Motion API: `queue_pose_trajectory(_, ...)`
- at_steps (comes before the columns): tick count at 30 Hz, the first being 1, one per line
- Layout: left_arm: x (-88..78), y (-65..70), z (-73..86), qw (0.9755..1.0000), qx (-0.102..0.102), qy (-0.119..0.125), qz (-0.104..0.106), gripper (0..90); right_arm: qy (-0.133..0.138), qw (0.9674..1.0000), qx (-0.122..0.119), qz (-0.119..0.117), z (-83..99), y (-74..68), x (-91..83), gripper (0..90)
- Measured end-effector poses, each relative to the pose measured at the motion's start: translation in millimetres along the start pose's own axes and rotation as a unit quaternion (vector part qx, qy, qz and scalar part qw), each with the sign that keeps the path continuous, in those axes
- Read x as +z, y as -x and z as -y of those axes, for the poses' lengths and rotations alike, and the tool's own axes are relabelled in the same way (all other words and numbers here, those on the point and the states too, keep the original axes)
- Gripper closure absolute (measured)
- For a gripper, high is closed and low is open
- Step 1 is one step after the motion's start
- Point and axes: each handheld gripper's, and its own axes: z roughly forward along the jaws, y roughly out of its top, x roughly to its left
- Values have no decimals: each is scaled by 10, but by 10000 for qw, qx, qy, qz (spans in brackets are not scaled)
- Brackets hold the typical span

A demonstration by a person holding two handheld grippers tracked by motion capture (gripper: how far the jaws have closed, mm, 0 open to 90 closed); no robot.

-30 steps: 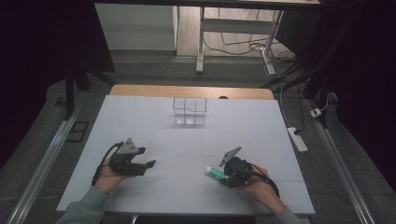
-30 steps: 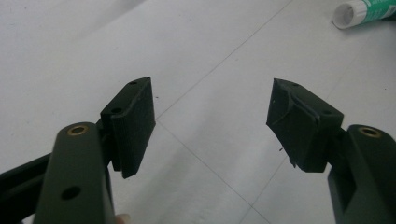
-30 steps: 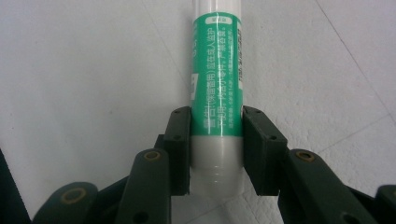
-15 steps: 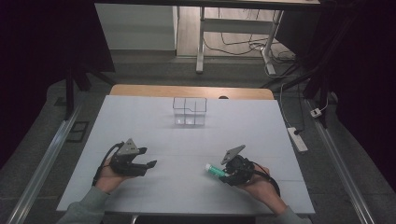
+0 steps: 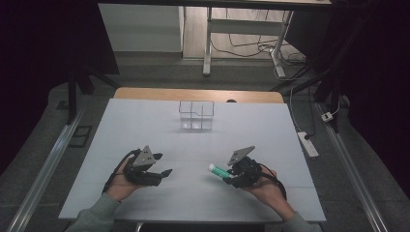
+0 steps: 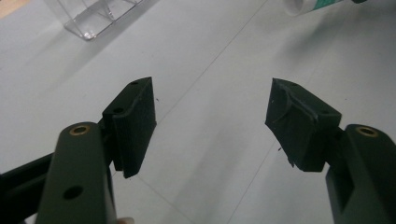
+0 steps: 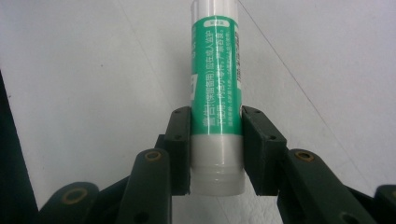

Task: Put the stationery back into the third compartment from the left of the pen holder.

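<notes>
Left tongs (image 5: 167,172) shifted slightly, gaping empty, right tongs (image 7: 215,140) clamping green-labelled white tube (image 7: 215,84)

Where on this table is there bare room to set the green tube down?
Bare table lies between the clear divided box and both grippers, also left and right of that box. The near edge is crowded: open left gripper and right gripper clamping the green tube.

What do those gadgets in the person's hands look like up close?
Both tongs, left and right, are black, each topped by a grey three-cornered plate, with black cables trailing back. The jaws are dark green-black bars with brass-ringed pivot holes and flat pads. The sleeves are grey-green.
</notes>
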Motion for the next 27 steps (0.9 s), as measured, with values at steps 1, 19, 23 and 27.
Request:
queue_pose_trajectory(1,11,10,-13,10000,28,-7,-1,318,3,10000,13,-15,-12,-4,3,651)
queue_pose_trajectory(19,221,220,-274,9982,574,-165,79,285,-16,9999,-13,-146,-154,-34,139,650)
queue_pose_trajectory(23,247,258,-331,9977,642,-144,130,286,-1,9998,-65,-194,-196,-66,159,650)
queue_pose_trajectory(27,301,292,-362,9967,759,-223,171,287,-2,9996,-120,-236,-231,-87,182,650)
